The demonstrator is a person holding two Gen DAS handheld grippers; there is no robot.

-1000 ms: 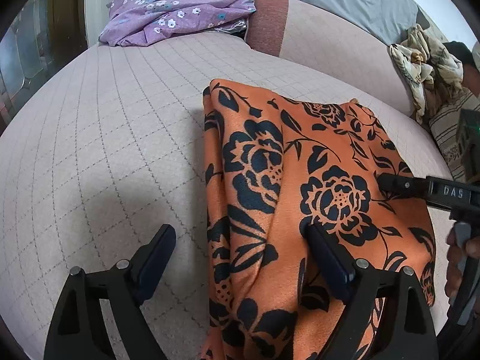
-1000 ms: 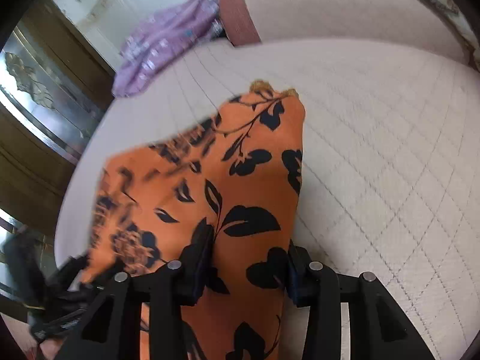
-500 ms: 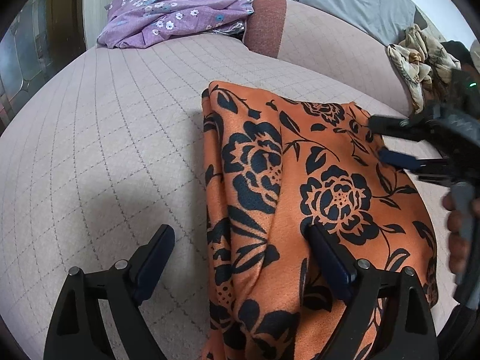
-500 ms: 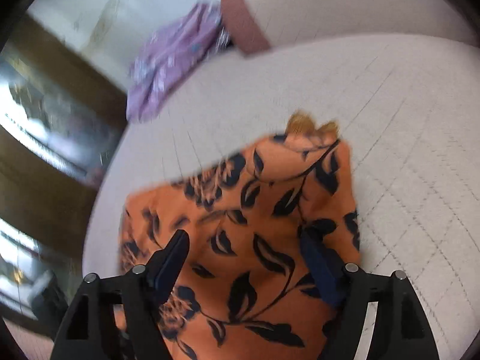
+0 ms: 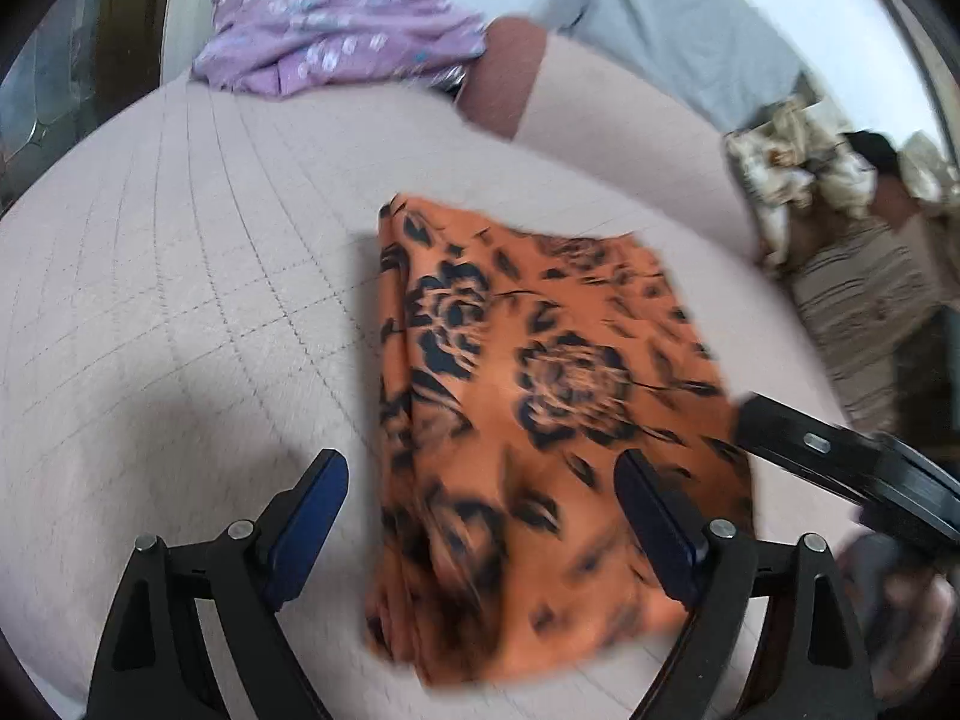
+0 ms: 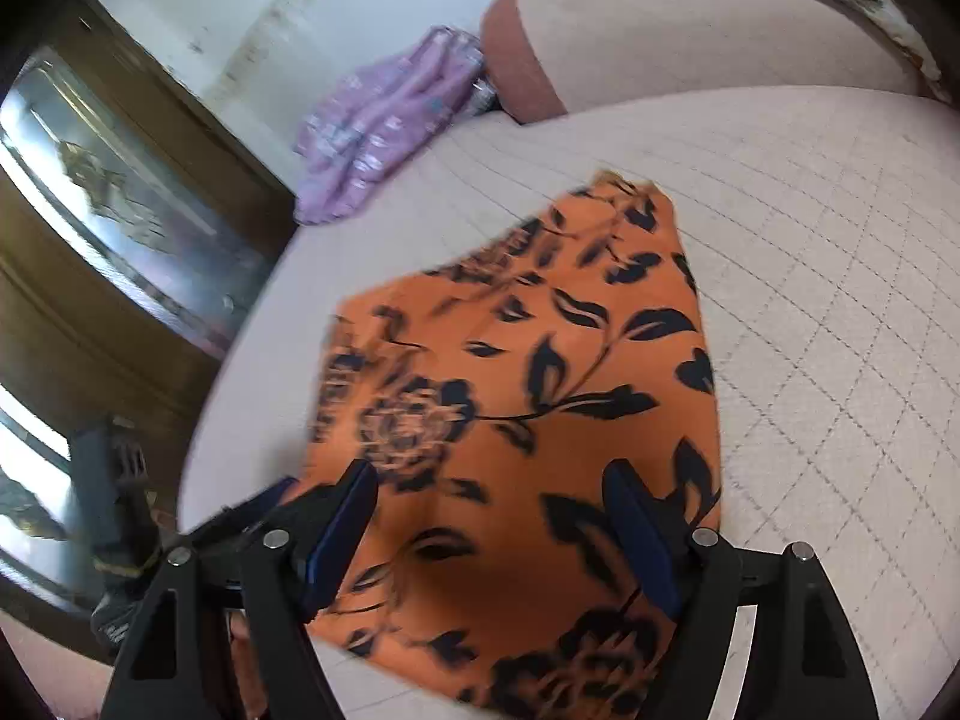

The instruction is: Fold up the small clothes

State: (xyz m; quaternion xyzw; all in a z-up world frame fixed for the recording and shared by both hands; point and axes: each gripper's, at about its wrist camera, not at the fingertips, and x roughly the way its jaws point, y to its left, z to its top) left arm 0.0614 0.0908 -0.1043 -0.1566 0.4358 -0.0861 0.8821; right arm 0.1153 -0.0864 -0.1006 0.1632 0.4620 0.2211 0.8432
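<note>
An orange cloth with black flowers (image 5: 540,396) lies folded flat on the quilted bed (image 5: 180,300). My left gripper (image 5: 480,480) hovers open above its near left part, one finger over bare quilt, the other over the cloth, neither touching it. In the right wrist view the same cloth (image 6: 528,396) fills the middle, and my right gripper (image 6: 492,486) stands open above its near edge with nothing pinched. The right gripper's black finger (image 5: 840,456) also shows at the right edge of the left wrist view.
A purple flowered garment (image 5: 336,30) lies at the bed's far left corner beside a pink-and-rust bolster (image 5: 504,78). A grey pillow (image 5: 678,30) and a crumpled cream cloth (image 5: 792,180) sit at the back right. A dark wooden cabinet (image 6: 120,240) stands along the bed's side.
The right gripper let go of the cloth's edge and spread its jaws. Both grippers drew back and rose, so the cloth looks smaller and lies flat. The left jaws stayed wide.
</note>
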